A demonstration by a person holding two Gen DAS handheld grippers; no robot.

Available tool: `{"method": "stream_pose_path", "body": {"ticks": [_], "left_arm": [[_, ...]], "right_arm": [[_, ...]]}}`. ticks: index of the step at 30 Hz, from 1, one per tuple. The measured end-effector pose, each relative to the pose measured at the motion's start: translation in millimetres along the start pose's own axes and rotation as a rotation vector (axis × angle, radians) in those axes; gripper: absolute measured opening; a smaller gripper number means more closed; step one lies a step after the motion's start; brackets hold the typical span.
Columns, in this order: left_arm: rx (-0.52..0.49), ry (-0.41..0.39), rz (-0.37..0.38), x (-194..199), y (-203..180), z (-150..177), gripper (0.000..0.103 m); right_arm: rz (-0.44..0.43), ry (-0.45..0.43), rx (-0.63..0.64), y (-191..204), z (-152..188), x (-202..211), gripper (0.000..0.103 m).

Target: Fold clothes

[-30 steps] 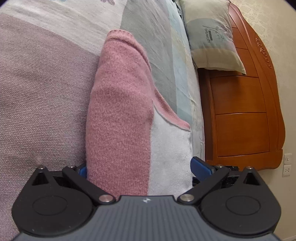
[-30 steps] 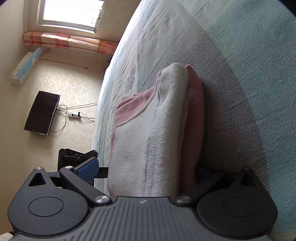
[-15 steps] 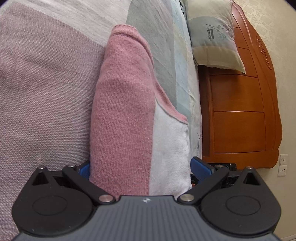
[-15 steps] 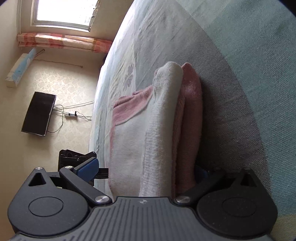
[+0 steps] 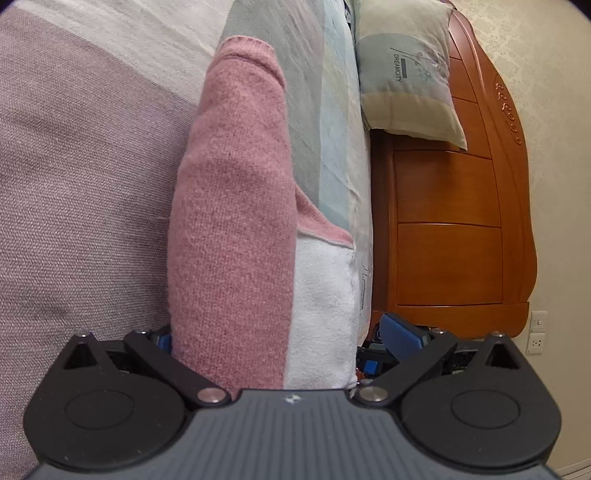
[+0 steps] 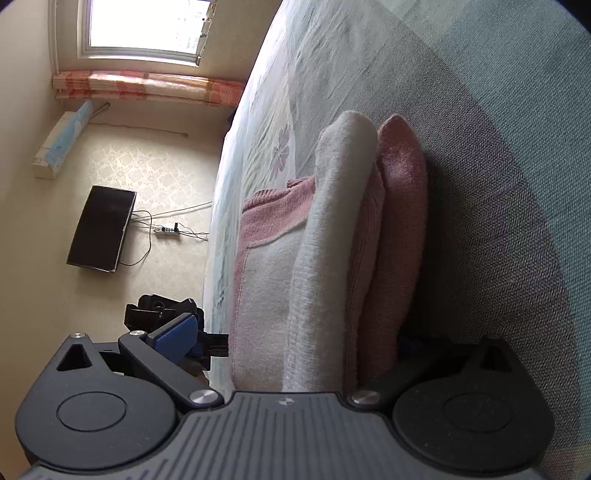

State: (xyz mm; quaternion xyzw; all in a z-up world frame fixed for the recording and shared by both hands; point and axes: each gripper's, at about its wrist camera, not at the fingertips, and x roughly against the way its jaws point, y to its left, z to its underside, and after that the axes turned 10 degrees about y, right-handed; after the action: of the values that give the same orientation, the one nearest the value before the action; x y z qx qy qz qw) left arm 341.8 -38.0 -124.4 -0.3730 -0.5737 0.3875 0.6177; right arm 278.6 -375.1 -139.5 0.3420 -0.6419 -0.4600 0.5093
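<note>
A folded pink and white knit sweater (image 5: 236,221) lies on the bed, which stands sideways in both views. My left gripper (image 5: 280,336) is open around one end of it. One blue fingertip (image 5: 162,338) is tucked between sweater and bedspread, and the other fingertip (image 5: 400,334) stands off the white top layer with a gap. My right gripper (image 6: 293,336) is open around the other end of the sweater (image 6: 332,240), where the folded layers show edge-on. Its blue fingertip (image 6: 177,332) is apart from the cloth. The other finger is mostly hidden under the pink layer.
The bedspread (image 5: 81,184) has wide mauve, grey and pale blue patches. A pillow (image 5: 406,74) leans on the orange wooden headboard (image 5: 450,240). Across the room are a window (image 6: 144,26), a dark screen (image 6: 99,229) and a power strip (image 6: 166,230) on the floor.
Both views have shifted slightly along the sweater. The folded sweater stays between the fingers of both grippers, and neither jaw has changed its width.
</note>
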Motion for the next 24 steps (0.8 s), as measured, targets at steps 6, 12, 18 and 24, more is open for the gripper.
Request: {"method": "stream_pose_path", "body": {"ticks": [6, 12, 18, 24], "left_arm": [[-0.027, -0.005, 0.021, -1.0, -12.7, 2.2, 0.101], [-0.042, 0.002, 0.038, -2.5, -8.5, 4.8, 0.101], [0.009, 0.014, -0.03, 5.0, 34.5, 16.6, 0.1], [-0.06, 0.054, -0.056, 1.9, 35.0, 14.9, 0.101]], "right_arm": [[0.022, 0.0, 0.046, 14.8, 0.3, 5.1, 0.103], [0.043, -0.007, 0.077, 26.1, -4.3, 11.8, 0.103], [0.104, 0.013, 0.047, 7.4, -3.6, 8.7, 0.103], [0.045, 0.002, 0.007, -18.4, -7.0, 12.1, 0.1]]}}
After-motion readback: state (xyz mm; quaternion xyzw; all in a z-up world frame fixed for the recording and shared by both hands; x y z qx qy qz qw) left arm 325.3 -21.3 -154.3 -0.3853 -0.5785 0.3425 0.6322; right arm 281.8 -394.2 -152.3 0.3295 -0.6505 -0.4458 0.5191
